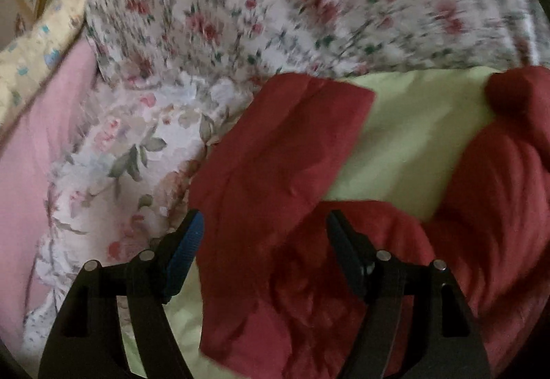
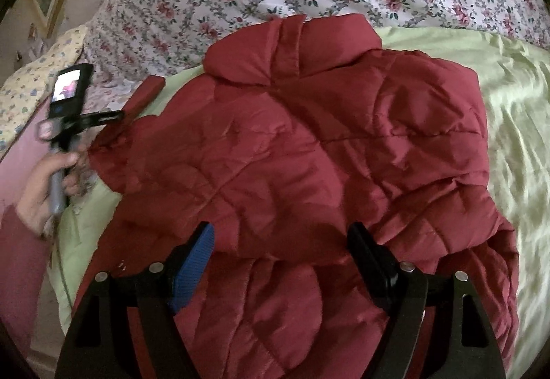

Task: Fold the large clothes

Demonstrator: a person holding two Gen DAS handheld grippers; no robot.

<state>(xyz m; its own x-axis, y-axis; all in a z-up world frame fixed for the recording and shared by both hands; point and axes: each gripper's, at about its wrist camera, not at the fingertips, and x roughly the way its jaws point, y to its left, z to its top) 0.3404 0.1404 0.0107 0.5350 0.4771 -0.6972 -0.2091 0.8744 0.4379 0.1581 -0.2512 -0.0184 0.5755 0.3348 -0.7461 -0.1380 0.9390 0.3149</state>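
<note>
One fold at most looks begun: the red puffer jacket [image 2: 309,145] sprawls on the green sheet [image 2: 508,124], sleeve [image 1: 275,152] at nine o'clock unfolded. Left gripper [image 1: 264,241] and right gripper [image 2: 280,251] gape empty.

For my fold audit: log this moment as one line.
item: red puffer jacket on green sheet | left hand-held gripper: open, empty | right hand-held gripper: open, above jacket

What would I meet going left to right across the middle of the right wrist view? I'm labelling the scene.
Red sleeve → hand holding the left gripper → red padded jacket → light green sheet.
</note>
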